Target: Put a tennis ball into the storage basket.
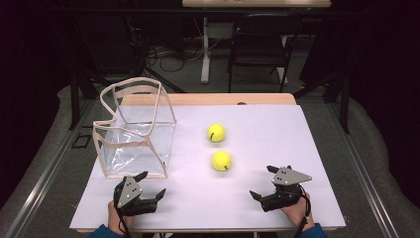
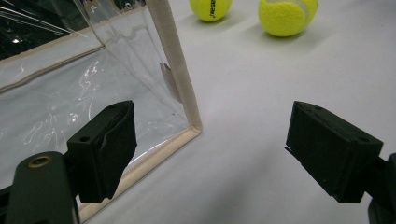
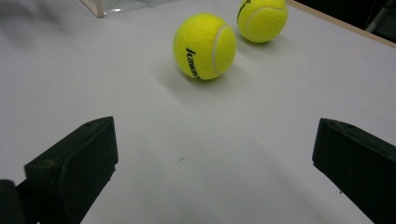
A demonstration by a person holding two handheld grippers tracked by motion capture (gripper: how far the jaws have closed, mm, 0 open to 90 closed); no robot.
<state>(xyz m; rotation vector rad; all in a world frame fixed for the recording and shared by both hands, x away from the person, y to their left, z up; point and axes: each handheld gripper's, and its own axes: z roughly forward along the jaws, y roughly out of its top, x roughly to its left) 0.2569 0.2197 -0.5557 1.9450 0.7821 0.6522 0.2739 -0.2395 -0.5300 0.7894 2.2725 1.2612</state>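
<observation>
Resting low at the near edge of the white table, the left gripper and right gripper both gape empty, probably readying to move the two tennis balls mid-table into the clear bag at left.

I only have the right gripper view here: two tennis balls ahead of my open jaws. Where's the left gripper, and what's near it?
Observer: The left gripper sits at the near left of the table, right by the front corner of a clear bag with beige trim.
Operator: Is the bag upright, and is it open?
Observer: Upright, with its top open.
Operator: Are the left jaws on anything?
Observer: No; the left gripper view shows them wide apart with bare table between, the bag's corner just ahead.
Operator: Which ball is closer to the bag?
Observer: The far ball, slightly; the near ball lies closer to the right gripper.
</observation>
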